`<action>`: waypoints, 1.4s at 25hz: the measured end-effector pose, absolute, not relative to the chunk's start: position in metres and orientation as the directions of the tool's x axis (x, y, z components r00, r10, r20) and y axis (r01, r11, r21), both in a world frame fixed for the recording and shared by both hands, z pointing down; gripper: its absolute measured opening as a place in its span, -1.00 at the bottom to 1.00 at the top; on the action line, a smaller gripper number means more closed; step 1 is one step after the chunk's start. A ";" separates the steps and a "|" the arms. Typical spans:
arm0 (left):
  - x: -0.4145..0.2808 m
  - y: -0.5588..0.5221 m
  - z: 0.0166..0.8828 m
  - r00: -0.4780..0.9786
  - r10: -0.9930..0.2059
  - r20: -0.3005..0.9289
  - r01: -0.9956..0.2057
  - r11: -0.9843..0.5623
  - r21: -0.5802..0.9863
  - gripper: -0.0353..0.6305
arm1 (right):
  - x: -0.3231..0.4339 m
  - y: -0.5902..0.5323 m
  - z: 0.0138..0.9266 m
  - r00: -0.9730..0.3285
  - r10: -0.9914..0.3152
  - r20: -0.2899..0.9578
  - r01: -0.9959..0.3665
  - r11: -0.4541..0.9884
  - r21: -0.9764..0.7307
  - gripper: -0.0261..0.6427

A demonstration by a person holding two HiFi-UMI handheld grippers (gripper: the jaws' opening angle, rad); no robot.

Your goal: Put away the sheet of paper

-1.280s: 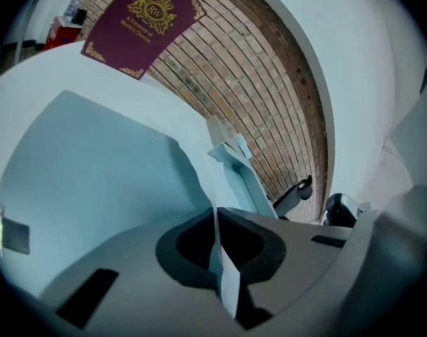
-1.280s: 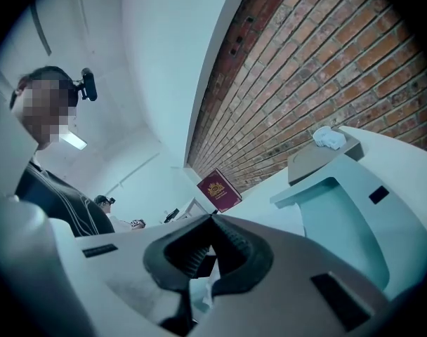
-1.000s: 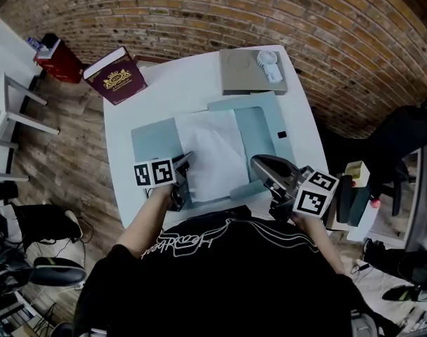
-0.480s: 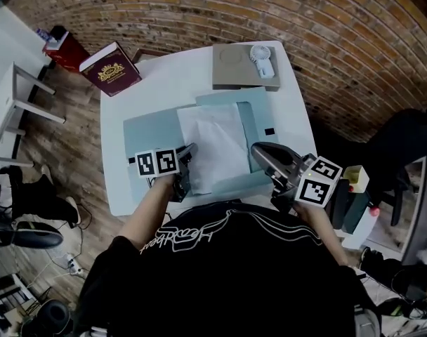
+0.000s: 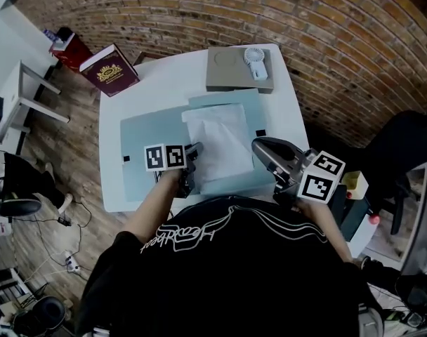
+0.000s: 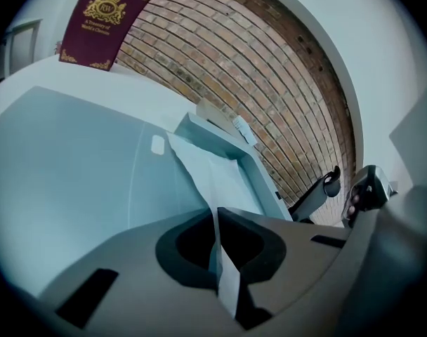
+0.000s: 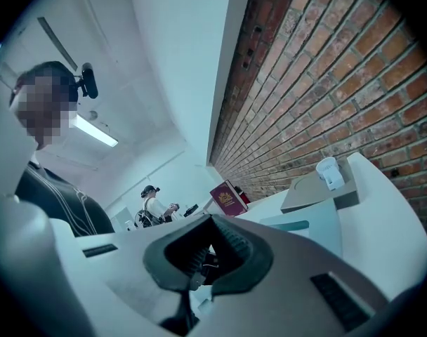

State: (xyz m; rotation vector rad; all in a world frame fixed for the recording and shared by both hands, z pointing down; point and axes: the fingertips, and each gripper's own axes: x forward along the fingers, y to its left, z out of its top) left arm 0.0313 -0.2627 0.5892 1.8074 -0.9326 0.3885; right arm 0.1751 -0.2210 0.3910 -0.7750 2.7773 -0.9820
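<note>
A white sheet of paper (image 5: 219, 140) lies on an open teal folder (image 5: 147, 135) in the middle of the white table (image 5: 287, 118). My left gripper (image 5: 190, 168) is at the sheet's near left edge and is shut on it. In the left gripper view the paper (image 6: 203, 170) runs up from between the closed jaws of the left gripper (image 6: 219, 258), slightly lifted off the folder (image 6: 66, 167). My right gripper (image 5: 268, 153) hovers over the folder's near right corner, shut and holding nothing; its own view shows the right gripper (image 7: 189, 281) with only air ahead.
A maroon book (image 5: 109, 69) rests at the table's far left corner. A grey flat box (image 5: 231, 76) with a small white fan (image 5: 255, 59) on it sits at the far edge. Brick wall stands behind. A person (image 7: 154, 206) stands far off.
My left gripper has shifted a little forward and to the right with the paper's edge in it. The sheet now lies more over the folder's right half. The right gripper has barely moved.
</note>
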 end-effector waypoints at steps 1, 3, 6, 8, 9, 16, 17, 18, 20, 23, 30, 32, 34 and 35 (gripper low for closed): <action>0.035 -0.263 0.590 0.647 -0.413 0.642 -0.748 -0.180 0.638 -0.80 | 0.177 -0.221 0.391 -0.867 -0.493 0.076 -0.432 0.665 -0.610 -0.92; 0.041 -0.262 0.593 0.642 -0.404 0.651 -0.755 -0.184 0.630 -0.80 | 0.182 -0.222 0.392 -0.867 -0.492 0.075 -0.431 0.666 -0.608 -0.92; 0.048 -0.263 0.596 0.631 -0.396 0.667 -0.767 -0.192 0.612 -0.80 | 0.187 -0.222 0.392 -0.871 -0.486 0.075 -0.427 0.671 -0.607 -0.92; 0.052 -0.264 0.597 0.620 -0.394 0.679 -0.778 -0.196 0.597 -0.80 | 0.189 -0.222 0.392 -0.873 -0.482 0.074 -0.423 0.674 -0.606 -0.92; 0.052 -0.265 0.598 0.611 -0.393 0.687 -0.786 -0.198 0.586 -0.80 | 0.190 -0.221 0.393 -0.875 -0.479 0.073 -0.421 0.675 -0.606 -0.92; 0.052 -0.269 0.595 0.534 -0.431 0.727 -0.844 -0.227 0.486 -0.64 | 0.193 -0.221 0.396 -0.887 -0.456 0.073 -0.402 0.685 -0.607 -0.92; 0.052 -0.269 0.595 0.522 -0.440 0.731 -0.852 -0.227 0.472 -0.35 | 0.193 -0.221 0.396 -0.889 -0.452 0.071 -0.398 0.687 -0.608 -0.92; 0.052 -0.269 0.595 0.507 -0.451 0.734 -0.861 -0.226 0.456 -0.17 | 0.192 -0.221 0.396 -0.891 -0.448 0.070 -0.394 0.689 -0.609 -0.92; 0.048 -0.270 0.594 0.471 -0.478 0.741 -0.881 -0.225 0.415 0.00 | 0.190 -0.220 0.397 -0.897 -0.437 0.069 -0.384 0.693 -0.610 -0.92; 0.042 -0.271 0.593 0.437 -0.512 0.740 -0.899 -0.221 0.378 0.08 | 0.187 -0.219 0.399 -0.903 -0.424 0.069 -0.375 0.698 -0.611 -0.92; 0.029 -0.266 0.569 0.474 -0.554 0.684 -0.877 -0.232 0.420 0.09 | 0.182 -0.214 0.394 -0.900 -0.428 0.077 -0.392 0.721 -0.571 -0.92; 0.025 -0.261 0.553 0.498 -0.564 0.659 -0.864 -0.261 0.430 0.03 | 0.179 -0.211 0.393 -0.898 -0.434 0.076 -0.396 0.717 -0.573 -0.92; 0.019 -0.255 0.534 0.523 -0.582 0.623 -0.849 -0.292 0.440 -0.22 | 0.174 -0.209 0.390 -0.896 -0.438 0.077 -0.399 0.714 -0.575 -0.91; 0.017 -0.253 0.522 0.538 -0.597 0.596 -0.839 -0.309 0.447 -0.29 | 0.171 -0.207 0.389 -0.894 -0.440 0.079 -0.402 0.714 -0.574 -0.91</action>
